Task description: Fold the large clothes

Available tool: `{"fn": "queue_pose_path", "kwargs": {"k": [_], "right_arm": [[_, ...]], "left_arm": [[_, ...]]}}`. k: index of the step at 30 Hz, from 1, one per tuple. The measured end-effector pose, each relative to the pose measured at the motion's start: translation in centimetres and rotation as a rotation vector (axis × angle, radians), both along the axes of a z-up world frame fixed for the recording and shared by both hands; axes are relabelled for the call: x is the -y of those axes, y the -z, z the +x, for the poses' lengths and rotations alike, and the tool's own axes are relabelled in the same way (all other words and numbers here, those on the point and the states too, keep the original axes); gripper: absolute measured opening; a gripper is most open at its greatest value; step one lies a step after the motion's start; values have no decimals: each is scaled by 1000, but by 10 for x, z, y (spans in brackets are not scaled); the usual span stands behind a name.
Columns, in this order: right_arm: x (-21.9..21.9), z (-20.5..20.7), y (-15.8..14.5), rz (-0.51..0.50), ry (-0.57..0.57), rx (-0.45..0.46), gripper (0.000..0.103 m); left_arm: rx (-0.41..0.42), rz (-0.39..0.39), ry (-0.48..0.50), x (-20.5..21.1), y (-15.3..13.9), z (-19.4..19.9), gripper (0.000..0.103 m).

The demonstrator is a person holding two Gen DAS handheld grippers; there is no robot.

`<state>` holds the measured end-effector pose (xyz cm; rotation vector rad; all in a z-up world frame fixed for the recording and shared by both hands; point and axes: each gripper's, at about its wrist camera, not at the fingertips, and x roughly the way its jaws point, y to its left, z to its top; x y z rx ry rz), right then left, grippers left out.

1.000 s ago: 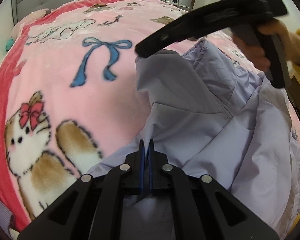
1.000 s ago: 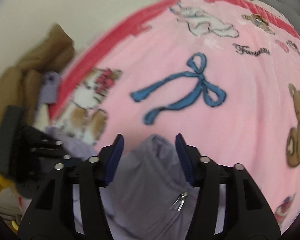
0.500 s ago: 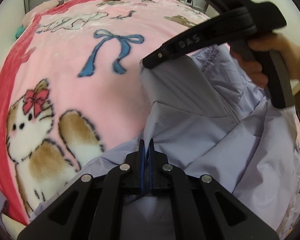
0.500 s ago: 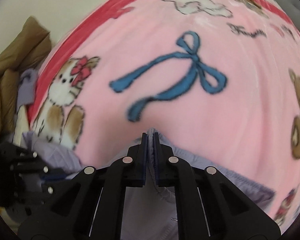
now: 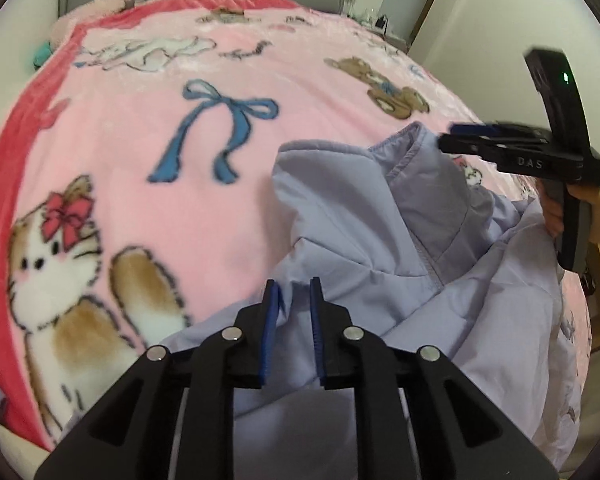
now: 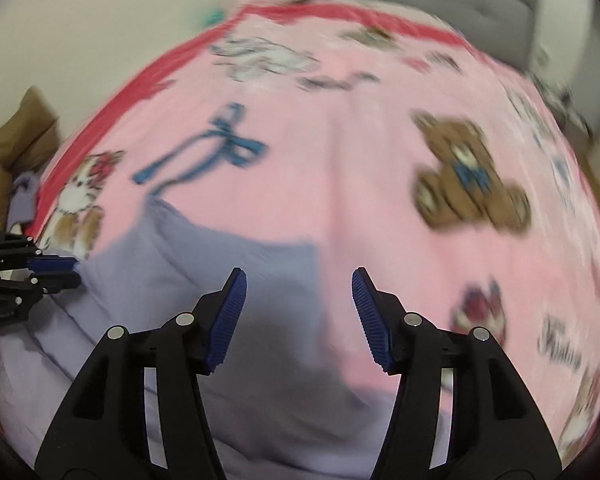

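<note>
Jacket [image 5: 384, 248], lilac, lies on pink blanket [image 5: 148, 92], collar end toward the headboard; left gripper [image 5: 294, 300] has just been opening, pads slightly apart, a fabric ridge between them, not pinched; right gripper [image 6: 299, 300] has just been opening, jaws spread wide above the jacket's edge, gripping nothing; right-wrist view blurred.

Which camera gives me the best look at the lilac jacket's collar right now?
Left wrist: the jacket's collar stands sharp and unobstructed above the folds, beside the right claw. Right wrist shows only blurred lilac fabric; the collar can't be made out.
</note>
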<state>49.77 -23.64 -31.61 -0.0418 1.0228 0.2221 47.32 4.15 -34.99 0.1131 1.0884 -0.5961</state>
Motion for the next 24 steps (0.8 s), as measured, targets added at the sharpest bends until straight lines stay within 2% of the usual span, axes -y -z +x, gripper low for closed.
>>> {"fn": "queue_pose_path", "kwargs": {"k": [2,3,4,5,6,8,9,10,13,18,21,23,24], "right_arm": [[25,2,14,71,61,-73,52],[32,1,20,112,64,-102,47],[36,2,27,158,52,-139,37],[36,5,35,184,33,-181,28],[34,5,41,188,13,-207,10],[22,6,46,126,-21,-211,7],[15,3,41,78,-26,-160,5],[14,0,35,72,-17,-127,3],[10,1,32,62,22,-69,1],[3,19,53,46,31,-121,1],[0,19,49,48,40,-109,2],[6,12,40,65,61,-91,7],[12,5,30,87,76,-60,15]], "left_arm": [[-30,-8,-19,1,3,8,16],[-55,-13,-34,0,6,13,16],[-70,-9,-42,0,8,16,16],[-77,19,-54,-1,12,19,11],[-77,52,-59,1,16,20,6],[-57,92,-49,3,17,17,4],[-36,107,-47,4,16,14,3],[-17,122,-48,5,16,10,3],[-1,167,-64,5,23,4,2],[-26,203,-95,0,28,6,0],[18,242,-61,7,20,1,1],[64,224,-44,9,8,-4,1],[85,203,-45,8,1,-8,2]]}}
